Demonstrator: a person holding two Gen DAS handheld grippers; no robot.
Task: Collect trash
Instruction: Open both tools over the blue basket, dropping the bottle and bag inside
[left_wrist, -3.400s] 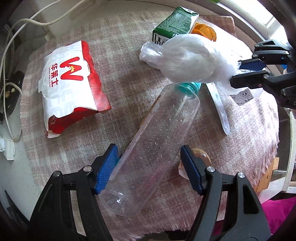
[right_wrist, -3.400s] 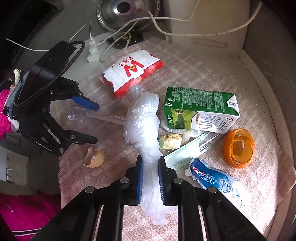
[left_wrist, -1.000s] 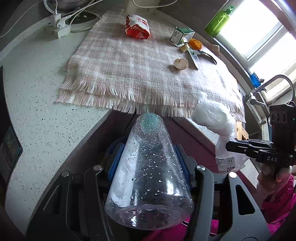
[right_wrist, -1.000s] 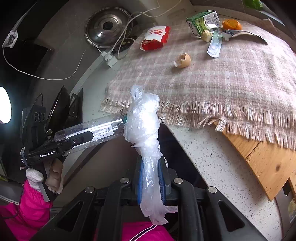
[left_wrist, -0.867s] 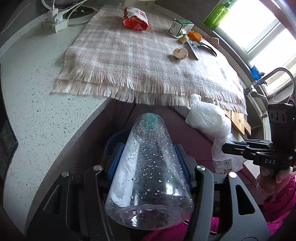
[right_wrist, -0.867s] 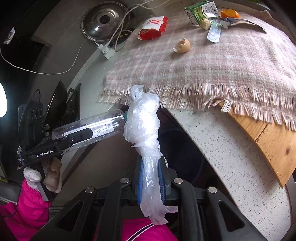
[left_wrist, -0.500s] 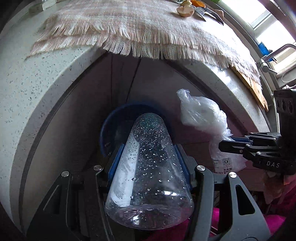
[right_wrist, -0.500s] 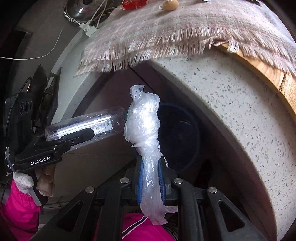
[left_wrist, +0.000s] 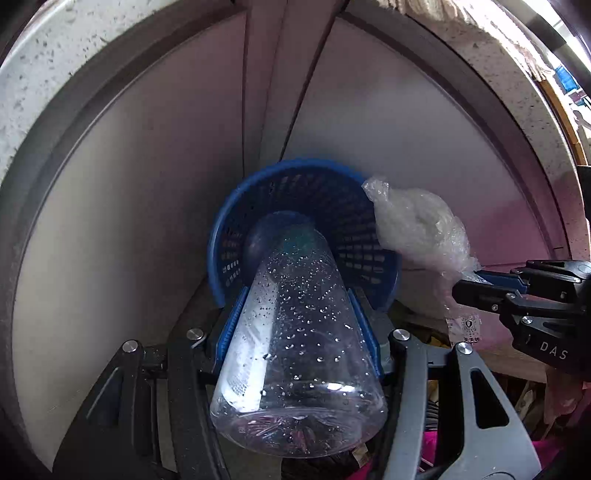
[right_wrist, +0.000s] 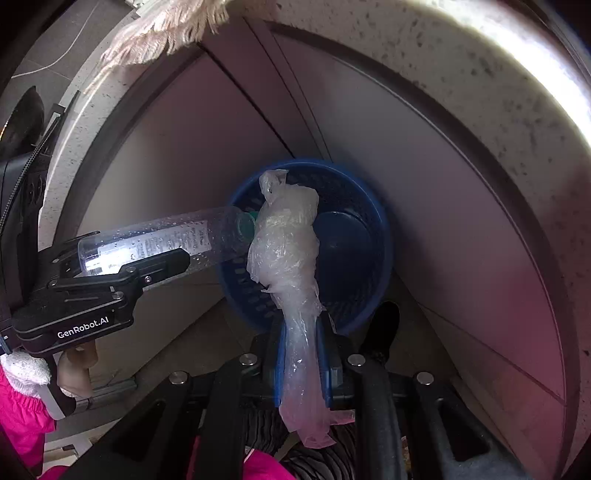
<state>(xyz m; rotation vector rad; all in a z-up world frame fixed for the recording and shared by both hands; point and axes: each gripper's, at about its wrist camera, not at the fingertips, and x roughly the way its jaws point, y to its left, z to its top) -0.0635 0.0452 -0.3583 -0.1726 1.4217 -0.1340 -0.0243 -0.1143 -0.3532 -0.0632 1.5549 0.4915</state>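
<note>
My left gripper (left_wrist: 299, 314) is shut on a clear plastic bottle (left_wrist: 295, 343) with a teal cap, pointed cap-first into the mouth of a blue mesh waste basket (left_wrist: 332, 206). My right gripper (right_wrist: 301, 328) is shut on a crumpled clear plastic bag (right_wrist: 286, 236), held over the same basket (right_wrist: 362, 236). In the right wrist view the bottle (right_wrist: 166, 243) and left gripper (right_wrist: 155, 266) come in from the left, the cap touching the bag. In the left wrist view the bag (left_wrist: 417, 225) and right gripper (left_wrist: 469, 282) sit at the basket's right rim.
The basket stands low against grey cabinet doors (left_wrist: 147, 166) under the speckled counter edge (right_wrist: 480, 74). The cloth's fringe (right_wrist: 166, 26) hangs over the counter above. A pink sleeve (right_wrist: 18, 406) and dark clutter (left_wrist: 424, 332) lie near the floor.
Both grippers have dropped from the cloth-covered countertop down to the cabinet front, carrying bottle and bag. The blue basket now fills the middle of both views, much closer.
</note>
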